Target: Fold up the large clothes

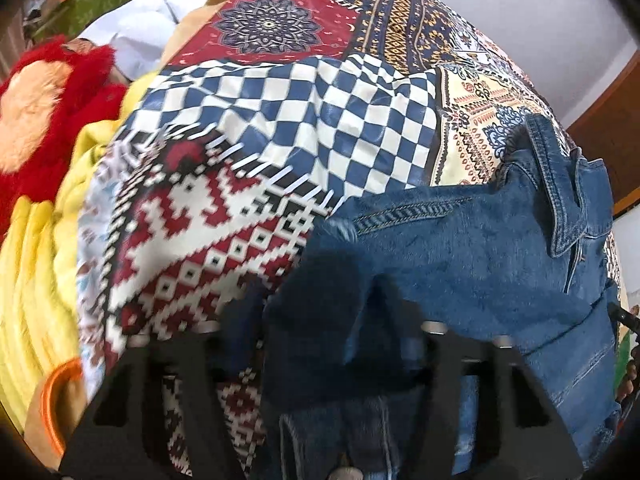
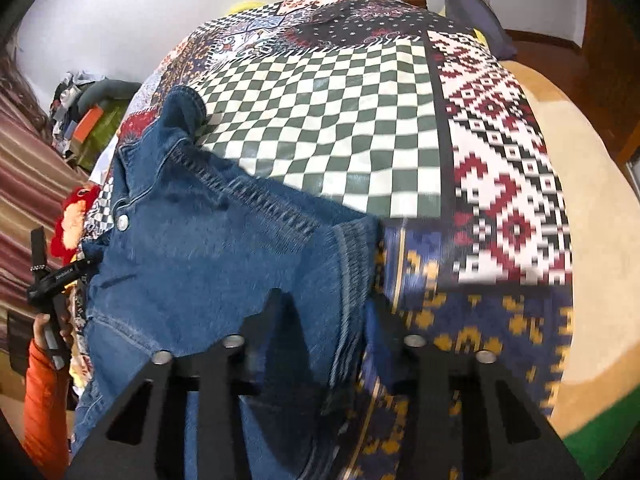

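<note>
A blue denim jacket (image 1: 500, 248) lies over a patchwork bedspread (image 1: 280, 120). My left gripper (image 1: 320, 312) is shut on a dark fold of the jacket's left shoulder, which drapes over its fingers. In the right wrist view the jacket (image 2: 192, 248) stretches left, collar and a metal button (image 2: 122, 222) showing. My right gripper (image 2: 324, 320) is shut on the jacket's right shoulder edge by the sleeve seam. The left gripper's handle (image 2: 60, 276) and the hand holding it show at the far left.
A red and orange plush toy (image 1: 48, 92) and a yellow blanket (image 1: 36, 280) lie left of the bedspread. A white garment (image 1: 152, 36) and boxes (image 1: 92, 0) sit beyond. A grey pillow (image 2: 476, 16) lies at the bed's far end. The bed's tan edge (image 2: 592, 240) runs along the right.
</note>
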The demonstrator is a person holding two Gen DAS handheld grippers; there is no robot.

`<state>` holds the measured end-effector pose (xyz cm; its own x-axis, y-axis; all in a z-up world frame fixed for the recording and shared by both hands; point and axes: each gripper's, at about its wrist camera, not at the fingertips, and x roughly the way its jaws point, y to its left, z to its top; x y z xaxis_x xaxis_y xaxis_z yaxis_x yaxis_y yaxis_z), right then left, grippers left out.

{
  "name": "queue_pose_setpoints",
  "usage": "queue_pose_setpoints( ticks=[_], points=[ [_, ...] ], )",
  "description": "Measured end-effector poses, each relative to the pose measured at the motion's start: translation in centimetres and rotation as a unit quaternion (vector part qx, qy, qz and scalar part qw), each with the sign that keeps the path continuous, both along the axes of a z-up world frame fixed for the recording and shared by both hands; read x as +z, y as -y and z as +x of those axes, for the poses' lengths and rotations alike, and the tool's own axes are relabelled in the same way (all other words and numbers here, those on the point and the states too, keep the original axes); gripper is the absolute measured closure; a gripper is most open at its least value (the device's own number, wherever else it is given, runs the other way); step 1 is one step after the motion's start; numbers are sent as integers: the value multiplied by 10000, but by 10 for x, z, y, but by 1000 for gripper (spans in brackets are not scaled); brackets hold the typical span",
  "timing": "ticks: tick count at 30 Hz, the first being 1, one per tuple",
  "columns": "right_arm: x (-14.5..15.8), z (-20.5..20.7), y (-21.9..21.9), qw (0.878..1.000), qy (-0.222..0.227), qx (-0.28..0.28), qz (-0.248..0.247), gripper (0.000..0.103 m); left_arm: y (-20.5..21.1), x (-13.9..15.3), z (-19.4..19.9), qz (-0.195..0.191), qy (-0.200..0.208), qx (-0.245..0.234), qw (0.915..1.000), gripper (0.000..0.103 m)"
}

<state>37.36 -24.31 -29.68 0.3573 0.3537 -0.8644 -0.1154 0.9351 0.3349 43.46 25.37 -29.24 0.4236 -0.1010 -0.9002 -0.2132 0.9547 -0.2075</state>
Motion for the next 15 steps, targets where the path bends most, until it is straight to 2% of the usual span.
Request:
queue_pose_setpoints(
  ticks=[1,3,6,9,11,15],
  points=[
    [0,3,0,10000,34,33,-21,81,0,0,2,-27,24,18,10000,68],
    [1,9,-1,9999,116,72,-30,86,2,1,3,-29,112,9,9999,76],
    [14,19,-10,9977,560,215,-303,89,7,9,4,206,277,51,9994,87],
    [28,36,-31,9916,972,345,-781,90,6,21,14,480,305,147,9983,91],
    [33,52,-43,9884,1092,446,-960,90,2,31,19,689,393,215,9966,92],
    [40,87,-63,9806,1367,520,-1307,90,-14,45,27,685,594,465,9948,92]
  ],
)
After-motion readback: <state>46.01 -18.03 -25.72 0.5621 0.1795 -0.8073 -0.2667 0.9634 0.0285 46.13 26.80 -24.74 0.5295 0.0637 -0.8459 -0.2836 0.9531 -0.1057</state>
